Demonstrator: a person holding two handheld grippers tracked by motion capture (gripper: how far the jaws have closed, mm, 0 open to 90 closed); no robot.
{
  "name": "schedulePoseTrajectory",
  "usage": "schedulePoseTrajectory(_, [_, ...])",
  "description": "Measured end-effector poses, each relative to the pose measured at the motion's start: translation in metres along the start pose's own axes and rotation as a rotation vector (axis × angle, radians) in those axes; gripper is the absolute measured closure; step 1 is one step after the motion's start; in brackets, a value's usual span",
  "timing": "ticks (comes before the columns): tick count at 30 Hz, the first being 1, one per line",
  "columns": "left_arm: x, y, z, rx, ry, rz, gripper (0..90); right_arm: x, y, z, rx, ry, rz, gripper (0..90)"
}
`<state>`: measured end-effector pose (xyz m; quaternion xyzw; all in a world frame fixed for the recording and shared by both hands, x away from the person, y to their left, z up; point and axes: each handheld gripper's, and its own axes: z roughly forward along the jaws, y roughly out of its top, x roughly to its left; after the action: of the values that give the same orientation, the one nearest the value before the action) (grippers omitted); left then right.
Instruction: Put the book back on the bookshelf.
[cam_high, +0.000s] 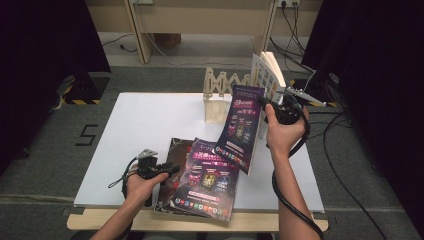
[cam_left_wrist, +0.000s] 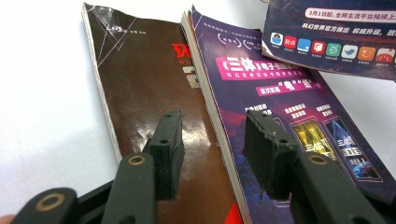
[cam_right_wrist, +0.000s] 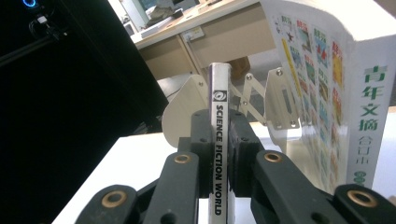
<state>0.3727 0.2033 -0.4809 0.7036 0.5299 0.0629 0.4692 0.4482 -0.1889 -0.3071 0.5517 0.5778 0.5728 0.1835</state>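
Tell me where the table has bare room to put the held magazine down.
The white table is bare on its left half, between its left edge and the brown magazine, and along the far edge left of the wooden rack. It is crowded at front centre, where the purple magazine overlaps the brown one.

Two black handheld grippers, bare forearms, no sleeves

Left gripper (cam_high: 167, 170) and right gripper (cam_high: 270, 106) are both matte black, with ribbed pads (cam_left_wrist: 169, 151) at the fingertips, brass-coloured rivets just behind those pads, a grey three-cornered plate up top, and a black cable trailing back past the wrist.
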Motion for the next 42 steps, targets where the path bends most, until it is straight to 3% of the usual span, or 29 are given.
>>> schedulePoseTrajectory(38, [0.000, -0.003, 0.002, 0.002, 0.001, -0.005, 56.4, -0.006, 0.024, 0.018, -0.076, -0.020, -0.028, 83.4])
schedulePoseTrajectory(42, [0.001, -0.003, 0.002, 0.001, 0.004, -0.007, 56.4, -0.006, 0.028, 0.020, -0.106, -0.024, -0.045, 83.4])
